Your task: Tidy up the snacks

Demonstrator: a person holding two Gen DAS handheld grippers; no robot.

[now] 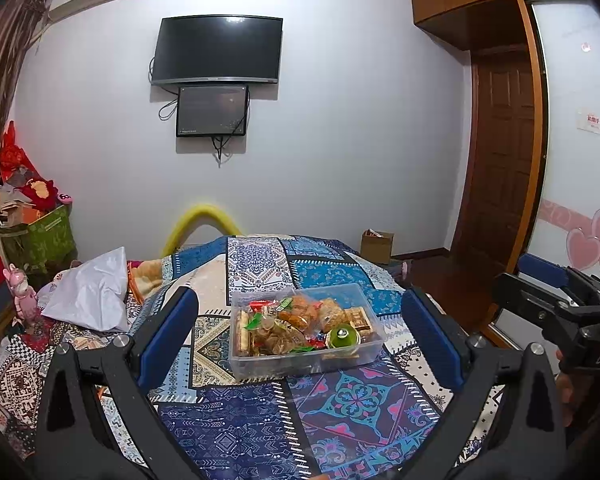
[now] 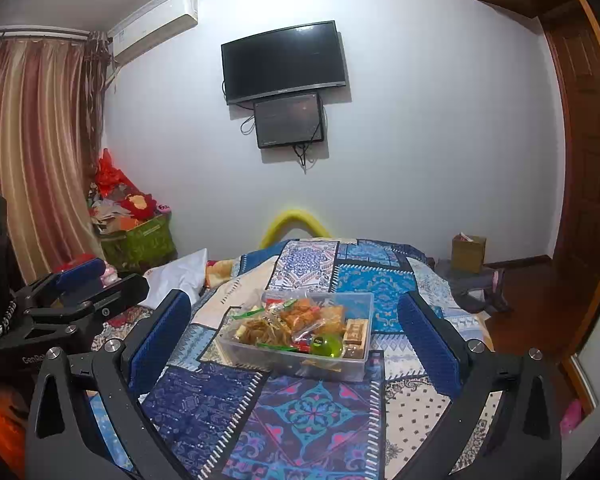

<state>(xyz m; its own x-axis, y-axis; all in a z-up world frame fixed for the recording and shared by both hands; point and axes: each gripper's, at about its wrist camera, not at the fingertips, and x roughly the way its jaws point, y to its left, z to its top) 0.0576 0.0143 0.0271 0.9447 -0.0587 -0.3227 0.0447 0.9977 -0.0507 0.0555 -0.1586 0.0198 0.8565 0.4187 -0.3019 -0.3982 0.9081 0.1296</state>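
Note:
A clear plastic bin (image 1: pixel 364 350) full of wrapped snacks stands on the patchwork blue bedspread (image 1: pixel 260 420). A green round jelly cup (image 1: pixel 343 338) lies at its near right corner, beside a brown cracker pack (image 1: pixel 358 317). My left gripper (image 1: pixel 300 320) is open and empty, held above the bed with the bin between its blue pads. In the right wrist view the same bin (image 2: pixel 356 308) and green cup (image 2: pixel 326 346) show. My right gripper (image 2: pixel 296 322) is open and empty, also framing the bin.
A white pillow (image 1: pixel 92 292) and a pink toy (image 1: pixel 20 292) lie at the bed's left. A green box piled with clutter (image 1: pixel 40 236) stands by the curtain. A cardboard box (image 1: pixel 376 246) sits on the floor beyond the bed. A wooden door (image 1: pixel 500 160) is on the right.

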